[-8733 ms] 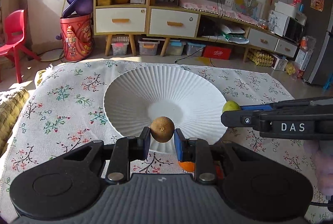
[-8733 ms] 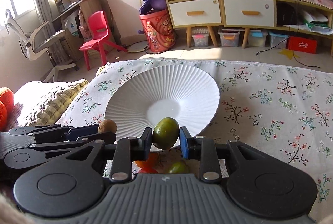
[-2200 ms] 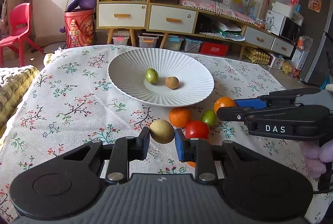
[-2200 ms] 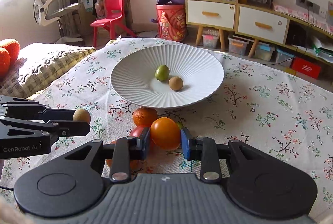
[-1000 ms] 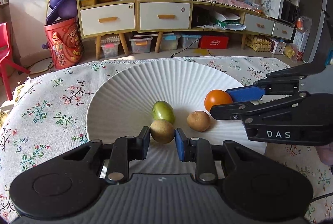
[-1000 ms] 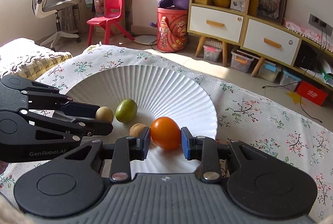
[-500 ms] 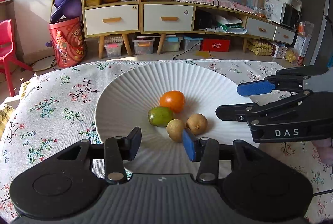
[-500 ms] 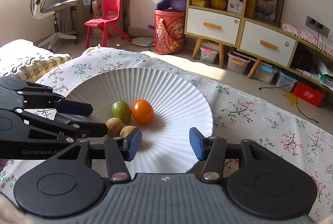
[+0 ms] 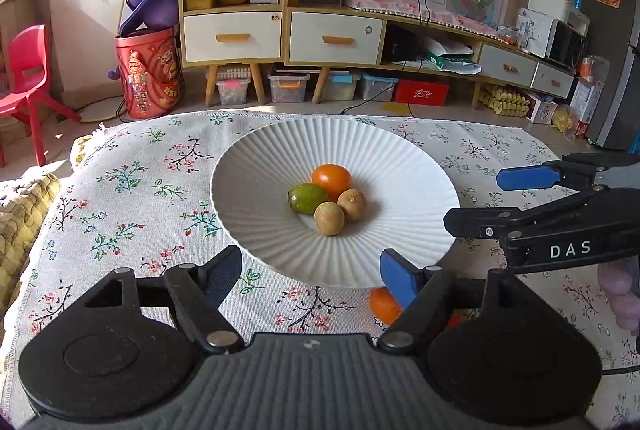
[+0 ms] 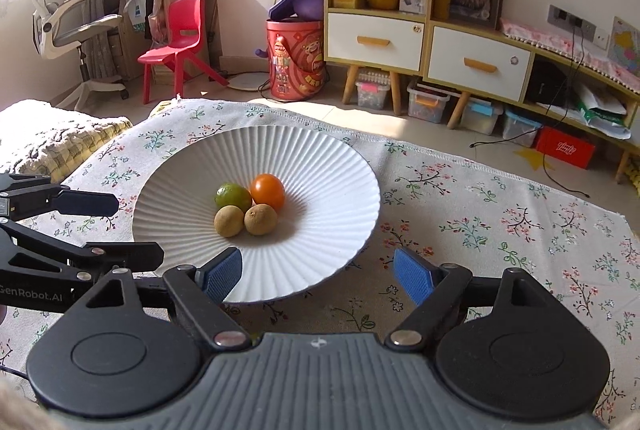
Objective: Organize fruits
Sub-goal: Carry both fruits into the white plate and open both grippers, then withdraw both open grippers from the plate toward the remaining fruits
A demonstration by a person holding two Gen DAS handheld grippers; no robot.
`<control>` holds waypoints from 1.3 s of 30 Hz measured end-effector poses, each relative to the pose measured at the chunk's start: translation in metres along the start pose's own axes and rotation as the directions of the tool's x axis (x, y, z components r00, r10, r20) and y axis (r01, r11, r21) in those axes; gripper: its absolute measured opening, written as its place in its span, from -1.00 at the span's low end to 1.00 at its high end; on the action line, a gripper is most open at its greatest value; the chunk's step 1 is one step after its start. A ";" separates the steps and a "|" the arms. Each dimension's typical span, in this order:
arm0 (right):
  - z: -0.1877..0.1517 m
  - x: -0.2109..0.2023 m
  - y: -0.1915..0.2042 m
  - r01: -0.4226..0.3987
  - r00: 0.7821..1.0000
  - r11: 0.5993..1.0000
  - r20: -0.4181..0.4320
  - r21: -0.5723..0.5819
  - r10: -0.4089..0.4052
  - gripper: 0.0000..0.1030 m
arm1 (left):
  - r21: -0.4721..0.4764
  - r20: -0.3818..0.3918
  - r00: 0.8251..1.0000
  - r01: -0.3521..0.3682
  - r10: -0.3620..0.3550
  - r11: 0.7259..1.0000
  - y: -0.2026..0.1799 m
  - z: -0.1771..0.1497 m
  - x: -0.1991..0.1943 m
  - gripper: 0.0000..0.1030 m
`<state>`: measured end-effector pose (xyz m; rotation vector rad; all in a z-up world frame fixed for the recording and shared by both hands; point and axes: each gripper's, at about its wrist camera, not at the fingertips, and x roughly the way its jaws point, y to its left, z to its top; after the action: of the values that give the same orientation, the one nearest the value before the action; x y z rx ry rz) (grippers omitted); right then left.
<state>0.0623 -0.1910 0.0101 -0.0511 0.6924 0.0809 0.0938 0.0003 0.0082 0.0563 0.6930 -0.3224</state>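
A white ribbed plate [image 9: 280, 166] [image 10: 332, 166] sits on the floral tablecloth. In it lie an orange fruit [image 9: 331, 177] [image 10: 267, 191], a green fruit [image 9: 307, 198] [image 10: 233, 196] and two brown fruits [image 9: 329, 218] [image 9: 352, 204] [image 10: 229, 221] [image 10: 260, 219], all touching. My left gripper [image 9: 312, 272] is open and empty at the plate's near rim; it shows from the side in the right wrist view [image 10: 136, 230]. My right gripper [image 10: 318, 272] is open and empty at the near rim, and shows at the right in the left wrist view [image 9: 472, 198]. An orange [image 9: 382, 305] lies on the cloth behind my left finger.
The floral tablecloth [image 9: 132, 190] [image 10: 500, 214] covers the table. A woven cushion [image 10: 52, 142] lies at the left. Beyond the table's far edge are a red bucket [image 9: 148, 74], a red chair [image 10: 176, 42] and a cabinet [image 9: 280, 30].
Both grippers have opened wider and drawn back from the plate's middle to its near rim. The orange fruit and the second brown fruit, released half a second ago, rest in the plate.
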 end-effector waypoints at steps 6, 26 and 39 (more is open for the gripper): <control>-0.008 -0.015 0.003 0.008 1.000 0.999 -0.009 0.039 -0.008 0.79 | -0.032 -0.018 0.999 -0.027 0.026 0.999 -0.001 -0.013 -0.019 0.42; -0.047 -0.038 0.010 0.035 0.999 0.997 -0.043 0.072 -0.031 0.99 | -0.089 -0.009 1.000 -0.024 0.023 0.996 -0.011 -0.048 -0.046 0.78; -0.064 -0.044 0.010 0.005 0.998 1.000 -0.066 0.030 -0.003 0.99 | -0.046 -0.048 0.998 -0.039 0.037 0.998 -0.024 -0.063 -0.039 0.78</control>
<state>-0.0125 -0.1880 -0.0111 -0.0267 0.7590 0.0653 0.0196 -0.0018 -0.0144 0.0325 0.7450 -0.2687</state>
